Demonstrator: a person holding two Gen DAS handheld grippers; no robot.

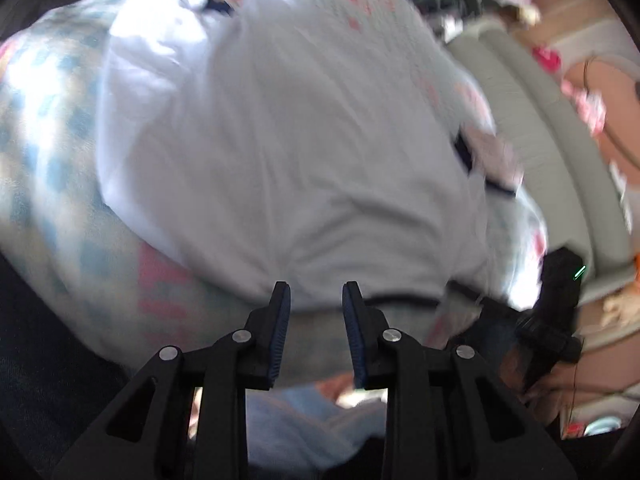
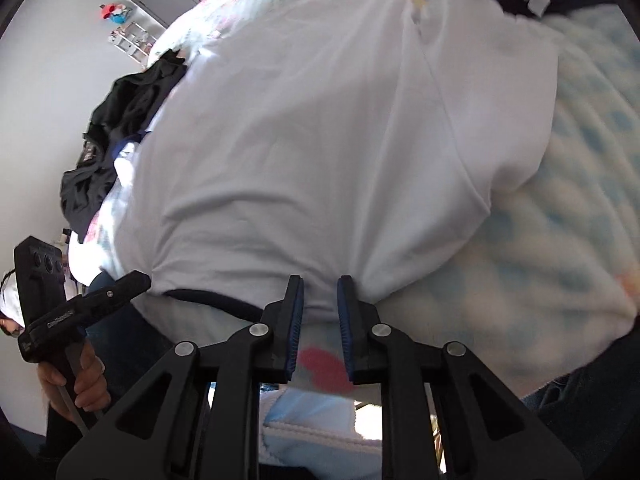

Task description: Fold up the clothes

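Left wrist view: whole frame is motion-blurred, esp. the far edge, so clutter beyond the bed can't be made out. Left gripper (image 1: 316, 292) has its jaws apart w/ nothing between the pads; fabric shows through the gap but isn't pinched. White shirt (image 1: 288, 152) lies spread just ahead of the fingertips, its dark-trimmed hem (image 1: 400, 301) running right from the right finger. Under it, to the left & below the gripper, a checked blanket (image 1: 52, 184) w/ blue and pink squares; pattern is smeared. Right of the gripper, the right gripper (image 1: 556, 308) shows only as a black body, its tips hidden behind the shirt edge. Pale folded cloth below the jaws is cut off by the gripper frame. No containers can be told apart.

Right wrist view: sharper. Right gripper (image 2: 319, 300) also stands parted, pads not pressing on anything; shirt hem sits right at the fingertips, whether touching can't be told. White shirt (image 2: 320, 140) fills the area ahead. Checked blanket (image 2: 560, 240) to the right, blurred. Left of the gripper, left gripper (image 2: 132, 282) held by a hand (image 2: 86, 384), its jaw gap not readable from here. Far left ahead, a dark clothes pile (image 2: 120, 128), partly tucked under the shirt. Shelf items on the wall are too small to ID.
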